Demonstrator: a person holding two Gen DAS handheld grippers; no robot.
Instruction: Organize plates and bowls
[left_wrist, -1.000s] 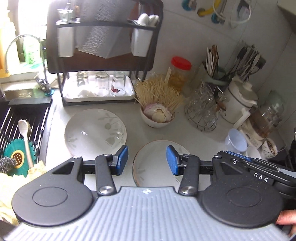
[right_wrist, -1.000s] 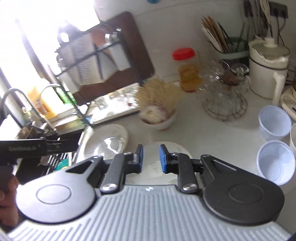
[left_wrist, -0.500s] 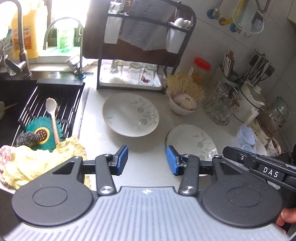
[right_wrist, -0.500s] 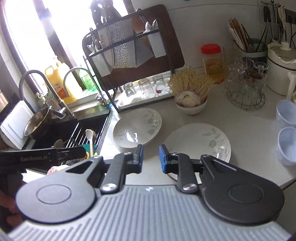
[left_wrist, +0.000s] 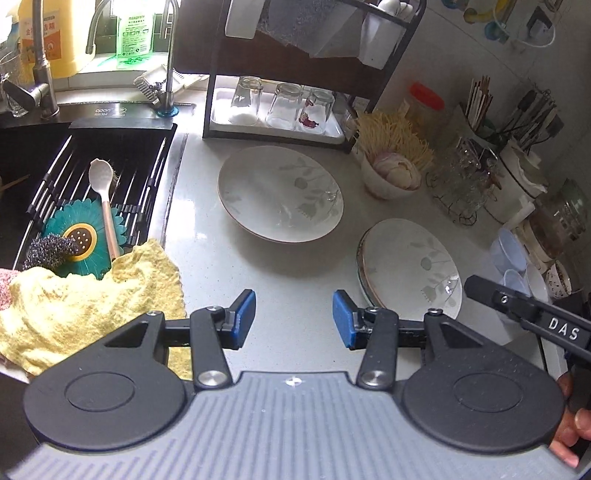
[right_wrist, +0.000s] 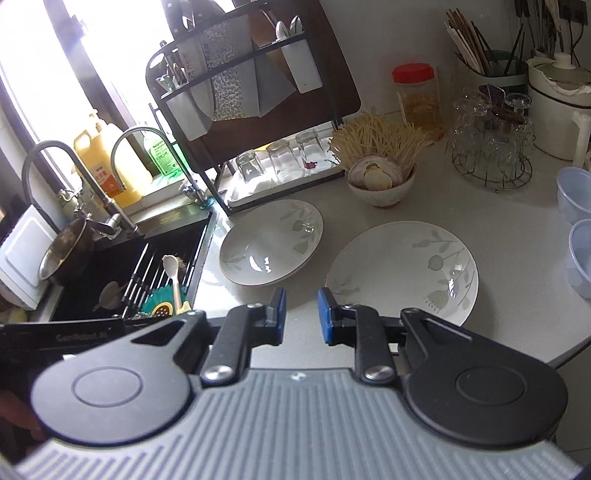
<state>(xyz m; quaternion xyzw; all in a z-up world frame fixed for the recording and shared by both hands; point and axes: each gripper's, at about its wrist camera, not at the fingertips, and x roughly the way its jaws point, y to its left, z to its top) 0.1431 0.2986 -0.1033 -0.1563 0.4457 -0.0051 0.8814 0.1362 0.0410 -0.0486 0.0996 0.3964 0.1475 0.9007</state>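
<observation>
A yellow cloth (left_wrist: 85, 306) lies by the sink (left_wrist: 48, 177). The left gripper (left_wrist: 293, 317) hangs empty above the counter (left_wrist: 295, 266), jaws wide; beyond it sit two leaf-patterned plates (left_wrist: 280, 192), near each other. The right gripper (right_wrist: 300, 312) hovers before them, jaws narrow, empty.

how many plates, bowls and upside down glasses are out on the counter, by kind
plates: 2 (one nearer the sink, one nearer the cups)
bowls: 1 (bowl of garlic)
upside-down glasses on the rack tray: 3
total: 6
</observation>
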